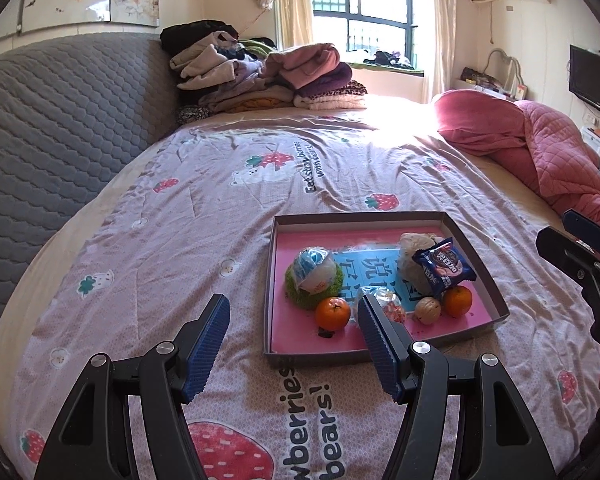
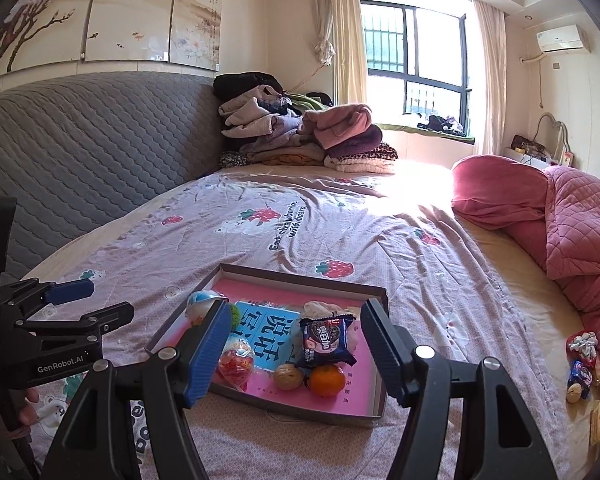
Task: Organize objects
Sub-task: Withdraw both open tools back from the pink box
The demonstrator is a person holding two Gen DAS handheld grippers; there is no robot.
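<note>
Both grippers hang over the bed (image 1: 220, 208), jaws spread wide w/ nothing between them. Left gripper (image 1: 292, 344) is above the sheet just left of the tray (image 1: 384, 218); its right finger overlaps the tray's near edge in the left wrist view. Right gripper (image 2: 296, 350) hovers over the tray's near side, empty.

Tray is a shallow cardboard box lid w/ pink floor and a blue printed patch, lying flat mid-bed. Inside:
- green scrubber (image 1: 324, 292) at left, w/ a clear-wrapped ball (image 1: 314, 270) on top
- orange (image 1: 332, 313) at the near-left, touching the scrubber
- clear bag of red/white sweets (image 1: 388, 304) beside that orange
- walnut (image 1: 427, 309) next, then a 2nd orange (image 1: 458, 301) just right of it
- blue biscuit pack (image 1: 444, 267) leaning on a pale net bag (image 1: 414, 256), above the walnut and 2nd orange

Outside the tray, at the bed's right edge by the pink quilt (image 2: 572, 220): a small heap (image 2: 580, 364), well apart from the tray. It looks like a red/white wrapped item, a blue pack and another walnut; too small to be sure.

Clothes pile (image 1: 268, 76) sits at the far end by the window. Grey headboard (image 1: 52, 128) runs along the left.
</note>
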